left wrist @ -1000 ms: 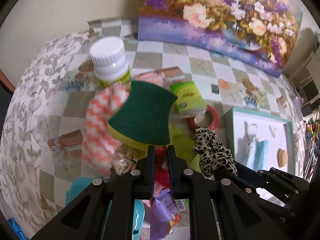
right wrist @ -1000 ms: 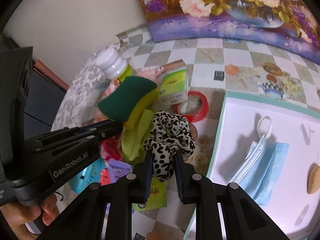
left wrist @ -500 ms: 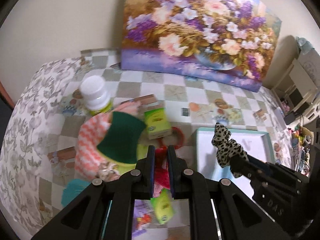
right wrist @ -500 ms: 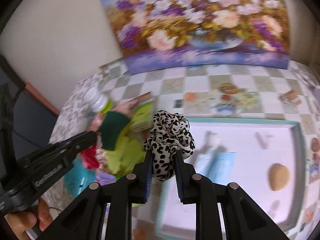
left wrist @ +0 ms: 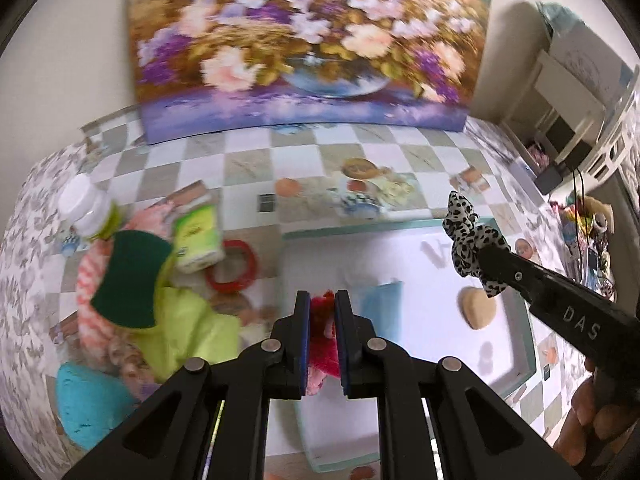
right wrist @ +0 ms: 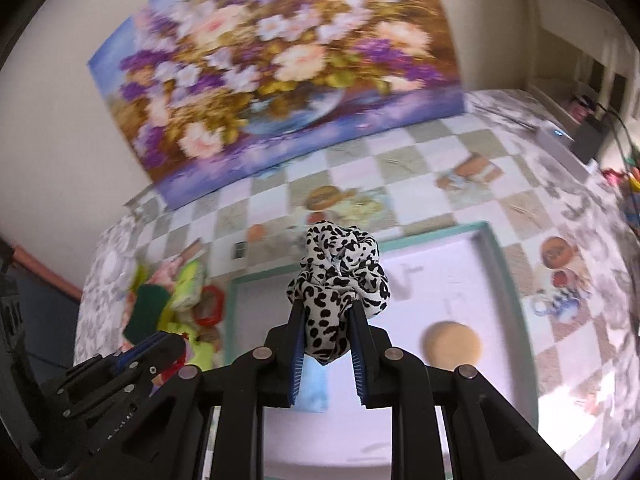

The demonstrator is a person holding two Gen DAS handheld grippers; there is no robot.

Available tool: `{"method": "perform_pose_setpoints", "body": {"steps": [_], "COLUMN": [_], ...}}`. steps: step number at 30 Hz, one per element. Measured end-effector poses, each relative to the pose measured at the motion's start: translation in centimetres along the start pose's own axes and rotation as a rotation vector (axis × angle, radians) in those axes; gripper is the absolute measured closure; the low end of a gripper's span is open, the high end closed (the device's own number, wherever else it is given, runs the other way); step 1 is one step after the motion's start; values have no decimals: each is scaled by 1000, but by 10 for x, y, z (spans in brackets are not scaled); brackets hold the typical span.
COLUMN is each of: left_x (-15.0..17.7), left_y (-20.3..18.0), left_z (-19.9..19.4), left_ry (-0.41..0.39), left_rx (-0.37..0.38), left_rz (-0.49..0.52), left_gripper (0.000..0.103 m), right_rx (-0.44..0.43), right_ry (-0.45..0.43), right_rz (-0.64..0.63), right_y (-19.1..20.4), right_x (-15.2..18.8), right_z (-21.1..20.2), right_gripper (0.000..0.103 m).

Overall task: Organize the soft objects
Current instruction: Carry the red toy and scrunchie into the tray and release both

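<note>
Above the tray, the right gripper is clamping a scrunchie; only the left view is showing the left gripper pinching a red tuft.

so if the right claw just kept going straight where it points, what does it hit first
Probably the white floor of the teal-rimmed tray, near the blue face mask showing between its fingers. The right claw holds a leopard-print scrunchie, so that would touch first. Depth is unclear.

The left gripper pinches a red fluffy item above the teal-rimmed tray.
</note>
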State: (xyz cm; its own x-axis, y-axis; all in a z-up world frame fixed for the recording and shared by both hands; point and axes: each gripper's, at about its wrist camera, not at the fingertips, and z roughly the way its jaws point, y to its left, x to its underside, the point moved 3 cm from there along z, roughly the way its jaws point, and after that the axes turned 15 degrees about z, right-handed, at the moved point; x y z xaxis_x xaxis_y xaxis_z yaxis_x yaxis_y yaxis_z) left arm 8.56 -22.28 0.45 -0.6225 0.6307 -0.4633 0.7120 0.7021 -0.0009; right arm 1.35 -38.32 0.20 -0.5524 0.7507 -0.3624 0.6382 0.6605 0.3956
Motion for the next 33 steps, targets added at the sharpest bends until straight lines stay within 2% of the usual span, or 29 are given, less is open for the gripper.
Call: {"method": "perform_pose_setpoints", "body": {"steps": [6, 12, 20, 22, 24, 30, 32, 33], "left_x": [-18, -23, -20, -21, -22, -20, -16, -14], "left_y": [-37, -73, -81, -77, -70, -39, -29, -24], "left_z": [20, 43, 67, 62, 56, 39, 36, 35], "left_ry": [11, 21, 72, 64, 48, 24, 21, 22], "left_rx": [5, 35, 64, 69, 66, 29, 14, 3], "left_rz": [23, 67, 55, 31, 6, -94, -121, -133], "left_gripper": [91, 90, 88, 84, 65, 42, 40, 35], "right_rx": [83, 139, 200, 213, 220, 246, 253, 256], "right_ry": [-13, 19, 78, 64, 51, 45, 45, 44], "right_rz": [21, 43, 66, 48, 34, -7, -18, -20], "right_y": [-33, -56, -70, -66, -63, -55, -54, -54], "right_x": [-11, -14, -9, -9, -10, -7, -6, -6], "right_z": [3, 16, 33, 30, 26, 23, 24, 23], "right_gripper": [81, 81, 77, 62, 48, 34, 29, 23]}}
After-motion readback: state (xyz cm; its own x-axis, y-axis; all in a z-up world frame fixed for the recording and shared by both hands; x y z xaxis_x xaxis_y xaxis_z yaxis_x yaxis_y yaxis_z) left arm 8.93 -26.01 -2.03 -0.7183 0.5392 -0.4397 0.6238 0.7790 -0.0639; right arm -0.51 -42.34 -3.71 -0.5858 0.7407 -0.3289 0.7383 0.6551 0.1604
